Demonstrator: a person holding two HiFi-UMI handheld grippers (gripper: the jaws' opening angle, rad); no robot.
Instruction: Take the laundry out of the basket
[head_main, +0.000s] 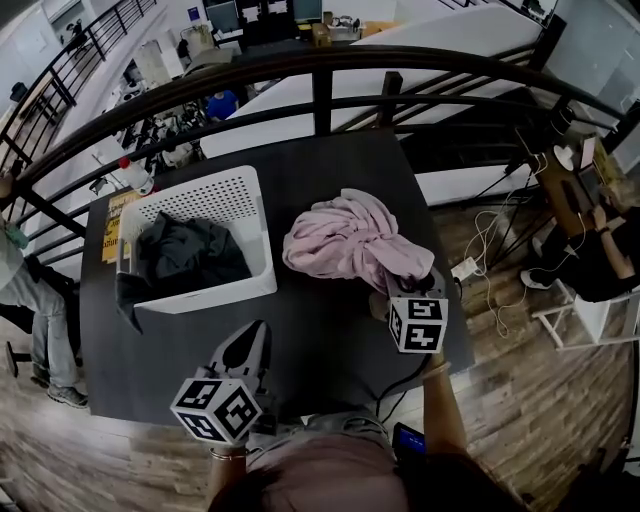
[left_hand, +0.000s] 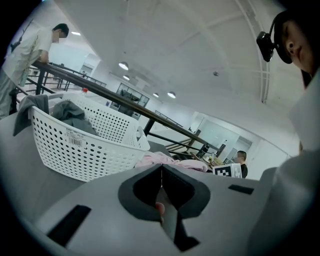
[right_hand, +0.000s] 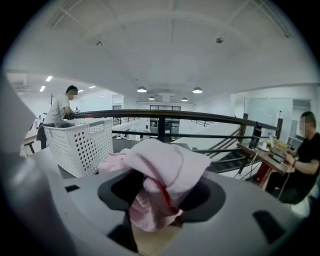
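A white perforated basket (head_main: 215, 290) stands on the left of the dark table (head_main: 330, 340), with a dark grey garment (head_main: 190, 255) in it and one corner hanging over the left wall. A pink garment (head_main: 345, 240) lies bunched on the table to the basket's right. My right gripper (head_main: 425, 280) is at that garment's near right edge. In the right gripper view its jaws (right_hand: 155, 215) stand apart with a fold of the pink garment (right_hand: 165, 170) lying loosely between them. My left gripper (head_main: 252, 340) hovers over the table's front, shut and empty, pointing toward the basket (left_hand: 75, 150).
A black railing (head_main: 320, 95) runs along the table's far side. One person stands at the far left (head_main: 30, 290) and another sits at a desk on the right (head_main: 600, 250). A yellow paper (head_main: 112, 225) and a bottle (head_main: 135, 178) are at the table's left corner.
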